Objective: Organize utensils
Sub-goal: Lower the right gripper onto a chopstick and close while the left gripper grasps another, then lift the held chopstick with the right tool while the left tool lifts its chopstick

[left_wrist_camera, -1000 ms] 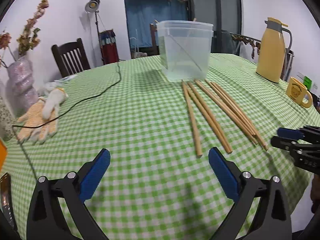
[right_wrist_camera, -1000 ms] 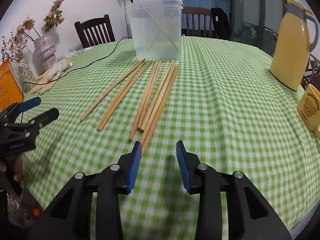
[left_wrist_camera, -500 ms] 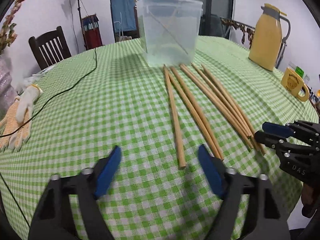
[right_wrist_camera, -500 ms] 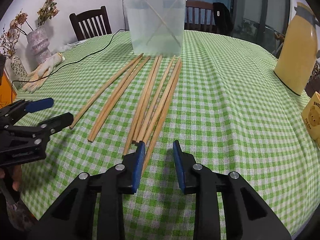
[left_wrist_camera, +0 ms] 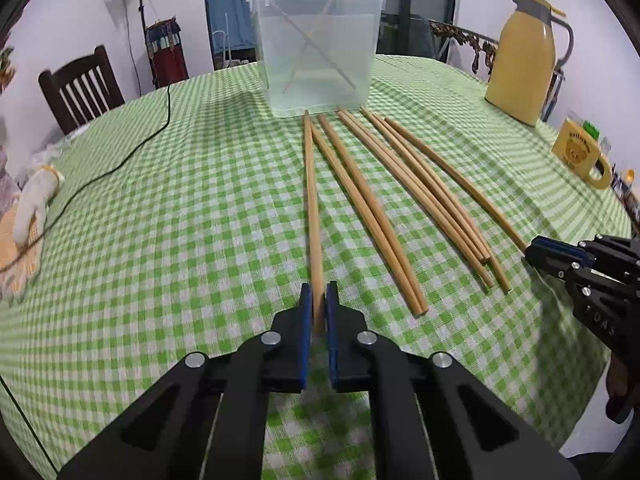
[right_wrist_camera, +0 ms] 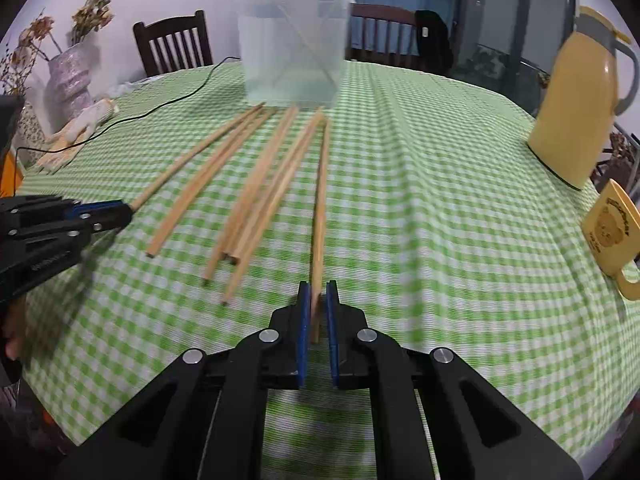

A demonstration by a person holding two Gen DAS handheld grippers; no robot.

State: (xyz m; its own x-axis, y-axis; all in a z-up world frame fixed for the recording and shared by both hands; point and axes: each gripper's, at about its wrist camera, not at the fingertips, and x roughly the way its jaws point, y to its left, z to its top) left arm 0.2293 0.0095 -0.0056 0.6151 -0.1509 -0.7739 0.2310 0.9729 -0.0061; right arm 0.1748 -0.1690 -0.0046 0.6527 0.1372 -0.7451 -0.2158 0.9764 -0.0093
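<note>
- Left hand-held gripper [left_wrist_camera: 319, 308]: gone from wide apart a second ago to clamped on the near end of the leftmost chopstick [left_wrist_camera: 311, 208], blue pads pressed to both sides of the wood at lower centre of the left wrist frame.
- Right hand-held gripper [right_wrist_camera: 319, 307]: narrowed from a part-open gap to clamped on the near end of the rightmost chopstick [right_wrist_camera: 321, 200], again at lower centre of its own frame.
- Also seen from the other side: right one at the right edge of the left wrist frame, left one at the left edge of the right wrist frame, each pinching the tip of an outermost stick.
- Meaning for the task, as a judgement: both grasps look made, one stick per side, so lifting and carrying to the clear tub [left_wrist_camera: 318, 44] seems next; no stick raised yet, far ends apparently resting on the green checked cloth of the bench [left_wrist_camera: 192, 220].
- Where the task's things are: remaining chopsticks [left_wrist_camera: 400, 200] fanned between the two gripped ones, far tips pointing at the tub in upper centre; two thin sticks already leaning crossed inside it.
- Pose: both tilted steeply down toward the near edge of the bench, left one swung in to bring its stick from off-centre to dead between the pads; right one hardly shifted.
- Yellow jug [left_wrist_camera: 524, 56] and mug [left_wrist_camera: 580, 152] at upper right, well apart from the sticks.
</note>
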